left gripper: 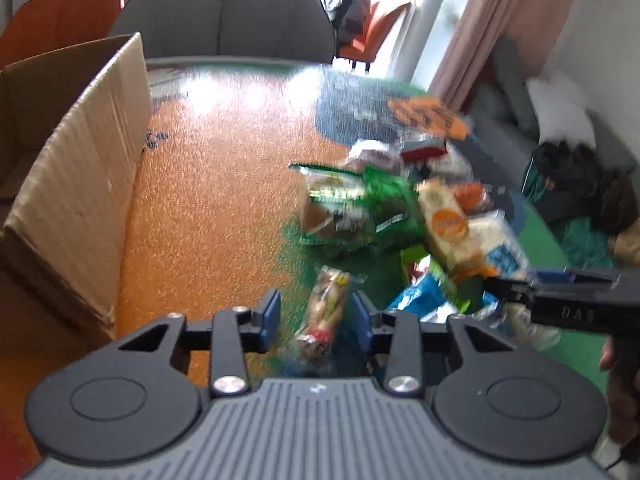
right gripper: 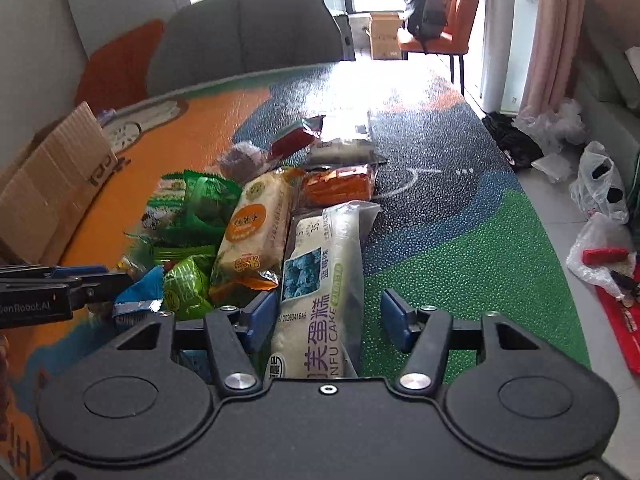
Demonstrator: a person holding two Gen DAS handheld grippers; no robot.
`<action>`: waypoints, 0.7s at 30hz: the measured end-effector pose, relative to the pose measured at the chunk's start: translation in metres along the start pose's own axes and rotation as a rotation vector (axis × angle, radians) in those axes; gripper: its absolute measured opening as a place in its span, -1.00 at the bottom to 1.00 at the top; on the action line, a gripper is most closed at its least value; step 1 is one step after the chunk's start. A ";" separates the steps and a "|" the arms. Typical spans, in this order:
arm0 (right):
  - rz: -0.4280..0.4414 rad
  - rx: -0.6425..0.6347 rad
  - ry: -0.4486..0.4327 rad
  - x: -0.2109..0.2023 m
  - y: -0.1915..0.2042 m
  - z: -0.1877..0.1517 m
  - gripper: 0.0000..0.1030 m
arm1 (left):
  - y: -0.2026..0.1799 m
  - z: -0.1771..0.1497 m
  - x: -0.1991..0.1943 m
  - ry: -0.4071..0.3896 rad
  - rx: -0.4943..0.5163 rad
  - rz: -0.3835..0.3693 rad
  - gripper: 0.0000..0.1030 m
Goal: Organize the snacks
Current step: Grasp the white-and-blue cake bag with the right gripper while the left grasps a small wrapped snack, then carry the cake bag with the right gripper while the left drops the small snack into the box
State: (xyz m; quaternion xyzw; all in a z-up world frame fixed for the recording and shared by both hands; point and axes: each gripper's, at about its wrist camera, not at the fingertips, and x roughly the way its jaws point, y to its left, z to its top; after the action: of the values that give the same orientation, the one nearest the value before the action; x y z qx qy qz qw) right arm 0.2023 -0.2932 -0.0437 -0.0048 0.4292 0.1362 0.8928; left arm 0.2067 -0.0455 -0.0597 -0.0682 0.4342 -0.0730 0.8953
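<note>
A small clear snack packet (left gripper: 326, 300) lies on the table between the blue pads of my left gripper (left gripper: 316, 314). A gap shows on each side of it, so the gripper is open. My right gripper (right gripper: 328, 316) straddles a long white cake packet (right gripper: 316, 292) with a blue picture. Its left pad is close against the wrapper and its right pad stands apart, so it is open too. Behind both lies a pile of snacks (right gripper: 248, 216): green bags, a cream and orange pack, red and orange packs. Each gripper shows from the side in the other's view: the right gripper (left gripper: 512, 286) and the left gripper (right gripper: 116, 280).
An open cardboard box (left gripper: 80, 160) stands on the left of the table (left gripper: 208, 200), which has an orange, green and blue cover. A grey chair (left gripper: 224, 12) is at the far edge. Plastic bags (right gripper: 600, 188) and clutter lie on the floor to the right.
</note>
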 end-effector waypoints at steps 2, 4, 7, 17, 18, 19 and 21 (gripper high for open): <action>-0.018 -0.010 0.040 -0.001 0.004 0.003 -0.07 | -0.005 0.001 0.001 0.024 0.025 0.021 -0.26; -0.039 -0.014 0.077 -0.002 0.006 0.005 -0.22 | -0.012 0.002 0.003 0.043 0.060 0.045 -0.26; -0.051 -0.020 0.083 -0.005 0.006 0.000 -0.25 | -0.021 -0.002 0.002 0.052 0.115 0.056 -0.26; -0.024 0.036 -0.078 -0.022 0.004 -0.022 -0.46 | -0.016 -0.022 -0.011 -0.064 0.120 0.041 -0.69; -0.018 0.046 -0.087 -0.025 0.004 -0.023 -0.46 | -0.015 -0.023 -0.017 -0.077 0.118 0.039 -0.69; -0.011 0.048 -0.094 -0.029 0.005 -0.023 -0.46 | -0.015 -0.025 -0.023 -0.093 0.119 0.039 -0.69; 0.004 0.040 -0.113 -0.035 0.009 -0.025 -0.47 | -0.017 -0.026 -0.033 -0.120 0.123 0.040 -0.69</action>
State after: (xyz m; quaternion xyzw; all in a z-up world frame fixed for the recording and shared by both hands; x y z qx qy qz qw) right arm 0.1597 -0.2963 -0.0315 0.0217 0.3809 0.1291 0.9153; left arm 0.1642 -0.0571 -0.0471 -0.0087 0.3758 -0.0776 0.9234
